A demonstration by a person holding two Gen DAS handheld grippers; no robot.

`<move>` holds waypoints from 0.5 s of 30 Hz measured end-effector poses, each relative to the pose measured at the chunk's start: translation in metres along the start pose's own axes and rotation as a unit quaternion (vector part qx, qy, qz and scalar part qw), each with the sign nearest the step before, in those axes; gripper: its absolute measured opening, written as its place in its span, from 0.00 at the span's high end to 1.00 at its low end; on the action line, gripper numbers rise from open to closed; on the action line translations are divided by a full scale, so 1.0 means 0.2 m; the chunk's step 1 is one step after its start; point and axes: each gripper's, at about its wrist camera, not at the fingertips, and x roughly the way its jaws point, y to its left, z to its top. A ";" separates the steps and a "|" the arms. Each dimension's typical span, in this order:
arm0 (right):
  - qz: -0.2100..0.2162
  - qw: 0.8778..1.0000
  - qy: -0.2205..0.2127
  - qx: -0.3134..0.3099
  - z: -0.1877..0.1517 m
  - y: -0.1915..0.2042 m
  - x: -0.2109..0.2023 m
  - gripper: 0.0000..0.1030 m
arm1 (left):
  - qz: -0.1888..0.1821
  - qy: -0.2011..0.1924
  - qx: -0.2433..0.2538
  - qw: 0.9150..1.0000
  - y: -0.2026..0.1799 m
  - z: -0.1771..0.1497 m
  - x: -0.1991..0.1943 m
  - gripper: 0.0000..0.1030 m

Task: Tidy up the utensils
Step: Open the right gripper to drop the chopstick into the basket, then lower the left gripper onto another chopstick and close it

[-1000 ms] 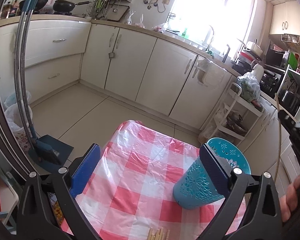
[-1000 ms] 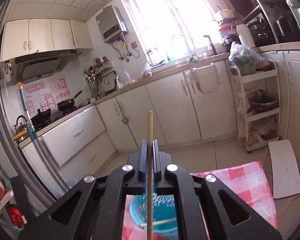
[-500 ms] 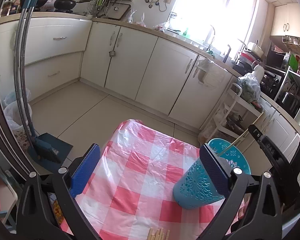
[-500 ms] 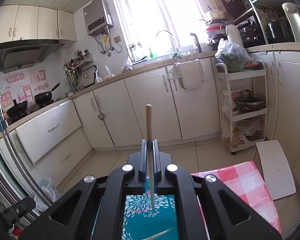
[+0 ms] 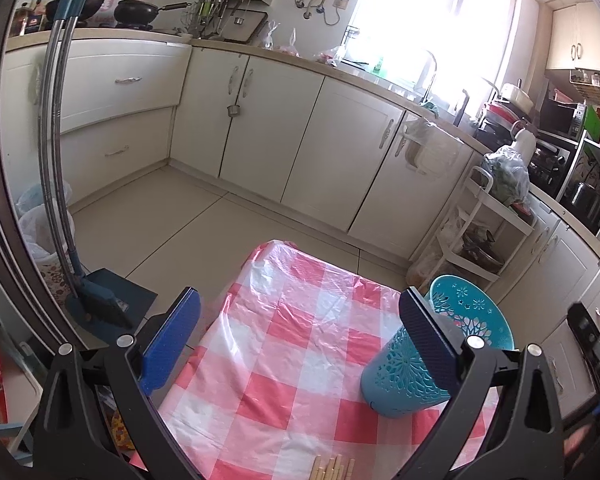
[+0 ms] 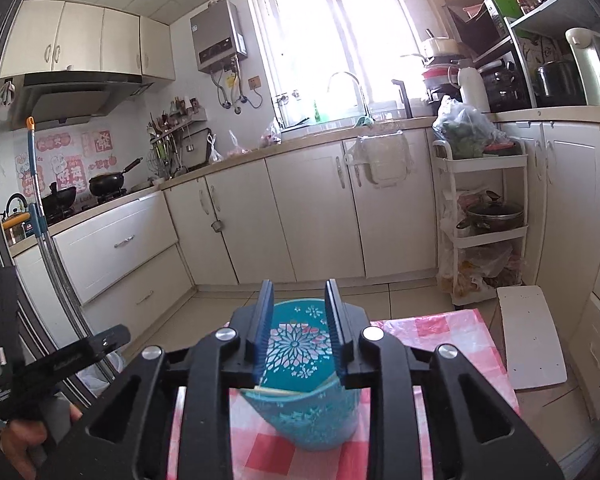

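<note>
Hovering right gripper (image 6: 298, 330) parted, empty, over teal holder (image 6: 304, 412); chopstick (image 6: 284, 392) lying inside. Holding left gripper (image 5: 300, 344) wide apart beside holder. Remaining chopsticks (image 5: 332, 468) sitting in front of holder (light, stiff, slippery; probably pinching mid-length).

My right gripper (image 6: 298, 326) hangs with jaws parted and empty over the teal utensil holder (image 6: 304, 412); one chopstick (image 6: 296, 391) lies inside it, on the pink checked tablecloth (image 6: 440, 332)
</note>
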 end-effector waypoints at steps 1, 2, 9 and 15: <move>-0.001 1.000 0.011 0.004 -0.05 0.01 -0.04 0.74 | 0.001 0.000 -0.001 1.000 0.01 0.00 0.00 0.07; -0.002 1.000 0.025 0.011 -0.10 0.01 -0.06 0.74 | 0.002 0.000 -0.003 1.000 0.02 0.00 0.00 0.07; 0.025 0.973 0.228 0.017 -0.64 0.14 0.10 0.79 | 0.008 0.006 -0.002 1.000 0.06 -0.01 -0.02 0.07; 0.011 0.958 0.285 -0.012 -0.78 0.26 0.28 0.81 | 0.017 0.014 0.005 1.000 0.10 -0.02 -0.02 0.07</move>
